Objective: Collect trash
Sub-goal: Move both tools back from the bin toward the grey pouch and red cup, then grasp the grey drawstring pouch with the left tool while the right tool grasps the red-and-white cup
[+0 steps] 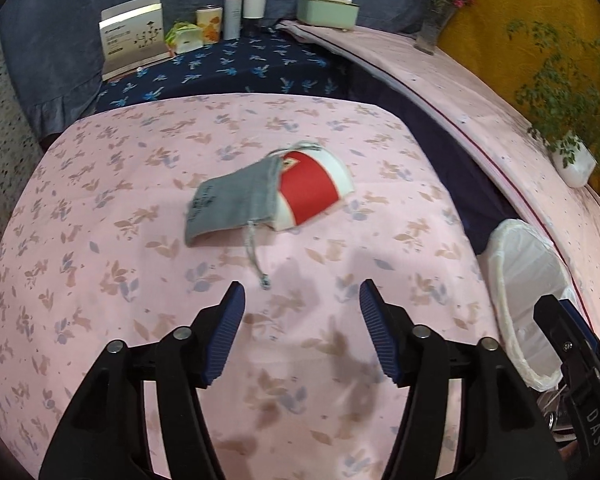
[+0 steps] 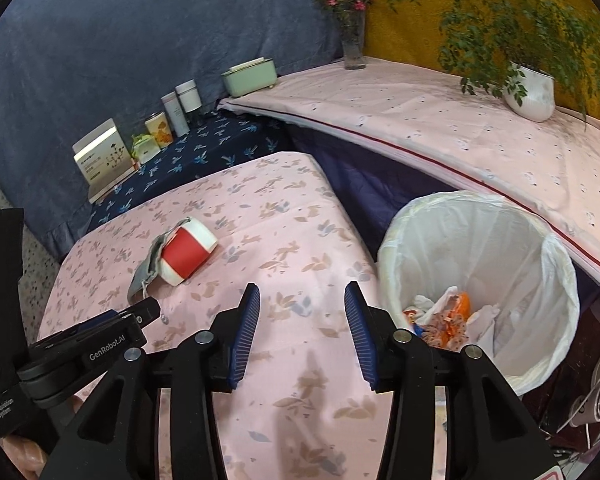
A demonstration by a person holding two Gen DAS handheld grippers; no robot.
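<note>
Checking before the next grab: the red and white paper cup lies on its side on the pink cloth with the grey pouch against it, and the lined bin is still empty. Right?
Not quite. The bin is not empty: the right wrist view shows orange and white scraps at its bottom. The rest holds: the paper cup lies on its side on the pink cloth, the grey pouch against it.

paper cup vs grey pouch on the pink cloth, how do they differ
The paper cup is stiff, red and white, lying on its side; the grey pouch is soft cloth, flat, with a drawstring trailing. The pouch partly covers one end of the cup. Both lie on the pink cloth, outside the bin.
</note>
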